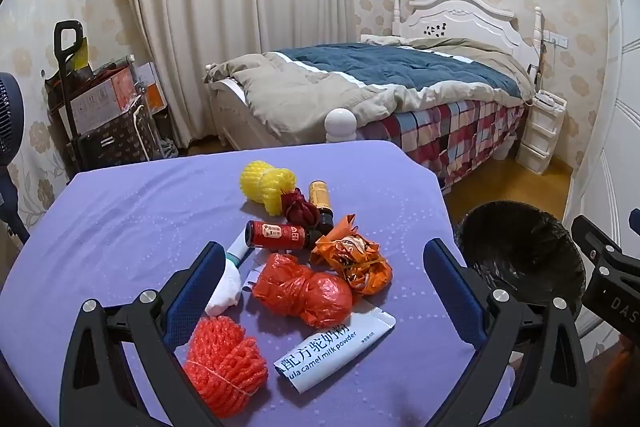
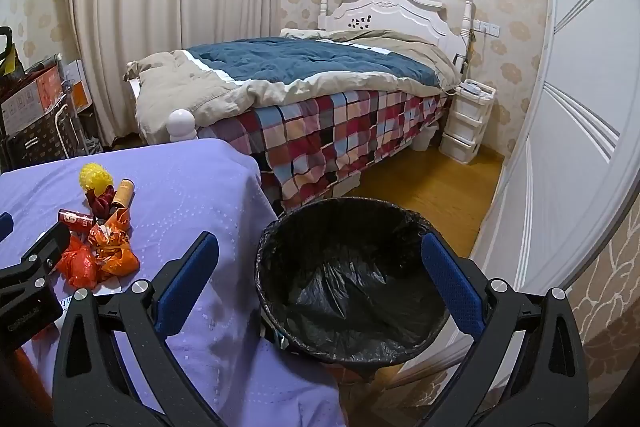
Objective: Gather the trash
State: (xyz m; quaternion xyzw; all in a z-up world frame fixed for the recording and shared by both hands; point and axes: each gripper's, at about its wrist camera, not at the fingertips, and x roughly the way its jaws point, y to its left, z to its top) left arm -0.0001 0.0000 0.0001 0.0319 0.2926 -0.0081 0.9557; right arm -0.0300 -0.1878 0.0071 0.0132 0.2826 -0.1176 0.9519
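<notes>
Here, both claws stand spread wide and empty over a purple-covered counter (image 1: 120,203) strewn with trash, nothing yet lifted. In the left wrist view, the left claw (image 1: 324,271) frames the heap squarely: a knotted red bag (image 1: 304,293) lies at the centre of the frame between the blue fingers (image 1: 196,287), touched by neither. A red net (image 1: 224,367) sits at lower left just inside the left-hand finger, and a milk-powder sachet (image 1: 336,351) lies below the bag, its long axis slanting up to the right. Above the bag sit a crumpled orange wrapper (image 1: 352,259), a red bottle (image 1: 276,235) lying across the frame, a gold bottle (image 1: 320,199) pointing up-frame, a dark red wad (image 1: 300,213) and a yellow net (image 1: 268,187) farthest up. A white wad (image 1: 226,291) and a small tube (image 1: 240,249) rest against the left-hand finger's inner side. The bin (image 1: 520,251), lined in black, stands off the counter's right edge at right of frame. In the right wrist view, the right claw (image 2: 320,267) hangs over that bin (image 2: 352,279), whose liner looks empty, while the heap lies well off at left. By this reading the left claw is nearer the trash and the right nearer the bin, so the first pick likely falls to the left, with the red bag straight ahead and the carry running rightward.
</notes>
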